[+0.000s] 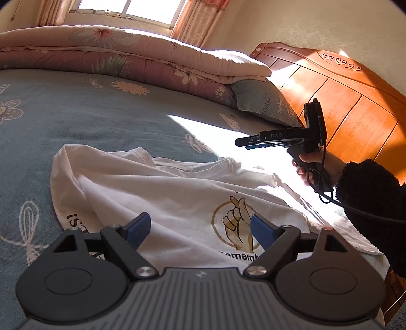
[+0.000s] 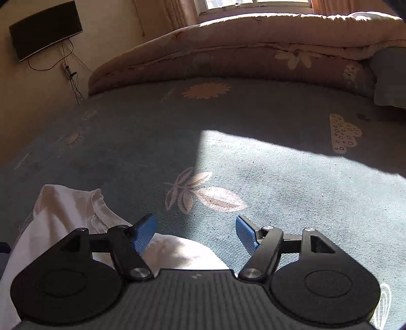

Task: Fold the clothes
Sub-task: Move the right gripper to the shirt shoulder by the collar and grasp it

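**White T-shirt lies crumpled on the bed, both grippers spread and empty**

A bed with a blue-grey flowered sheet fills both views, lit by a hard patch of sun from the window. On it lies a white T-shirt, rumpled and partly doubled over itself, its printed hand emblem facing up and its collar turned toward the far side of the bed. It sits at the near edge of the bed, with one side running into the sunlit patch.

The left gripper hangs just above the shirt's printed front, its blue fingers released and wide apart, with nothing between them. The right gripper is likewise spread and empty; in its own view the left finger stands over the shirt's edge and the right one over bare sheet. From the left wrist view it shows side-on above the sunlit sheet, held by a hand in a dark fleecy sleeve.

Along the far edge of the bed lies a folded pink floral quilt, with a blue-grey pillow tucked under its end by the wooden headboard. A dark screen hangs on the wall beyond the bed's foot
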The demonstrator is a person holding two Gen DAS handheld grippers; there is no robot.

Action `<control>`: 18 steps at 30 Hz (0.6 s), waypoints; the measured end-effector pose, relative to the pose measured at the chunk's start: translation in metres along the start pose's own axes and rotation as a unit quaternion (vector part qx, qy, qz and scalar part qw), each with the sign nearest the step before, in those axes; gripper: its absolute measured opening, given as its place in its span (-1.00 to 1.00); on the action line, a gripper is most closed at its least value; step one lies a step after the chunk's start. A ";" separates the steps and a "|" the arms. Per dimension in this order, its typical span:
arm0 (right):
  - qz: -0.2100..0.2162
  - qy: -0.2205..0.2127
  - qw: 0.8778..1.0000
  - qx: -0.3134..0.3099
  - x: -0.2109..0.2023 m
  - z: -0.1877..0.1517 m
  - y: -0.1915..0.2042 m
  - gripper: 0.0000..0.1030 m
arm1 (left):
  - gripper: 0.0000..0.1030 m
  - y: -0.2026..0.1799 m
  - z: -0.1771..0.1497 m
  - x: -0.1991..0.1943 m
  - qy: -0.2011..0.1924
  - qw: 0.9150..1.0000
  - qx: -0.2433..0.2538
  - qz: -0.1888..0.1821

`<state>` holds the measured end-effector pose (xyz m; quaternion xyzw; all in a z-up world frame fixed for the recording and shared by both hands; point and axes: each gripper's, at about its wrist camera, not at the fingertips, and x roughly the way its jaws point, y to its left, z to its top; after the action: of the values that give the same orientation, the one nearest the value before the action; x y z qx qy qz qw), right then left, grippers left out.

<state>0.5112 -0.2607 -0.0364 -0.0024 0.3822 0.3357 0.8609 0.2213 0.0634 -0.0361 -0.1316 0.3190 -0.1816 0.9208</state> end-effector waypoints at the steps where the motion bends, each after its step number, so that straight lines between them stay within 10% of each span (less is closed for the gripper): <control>1: -0.018 0.005 1.000 0.009 0.004 0.002 -0.006 0.44 | 0.71 0.000 0.000 0.000 0.001 1.000 0.000 0.001; 18: 0.018 0.088 0.984 -0.152 -0.018 -0.056 0.080 0.45 | 0.71 -0.002 -0.003 0.006 0.007 1.000 0.002 0.001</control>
<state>0.4193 -0.2241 -0.0444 -0.1558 0.4006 0.4038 0.8076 0.2230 0.0586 -0.0413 -0.1285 0.3253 -0.1823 0.9189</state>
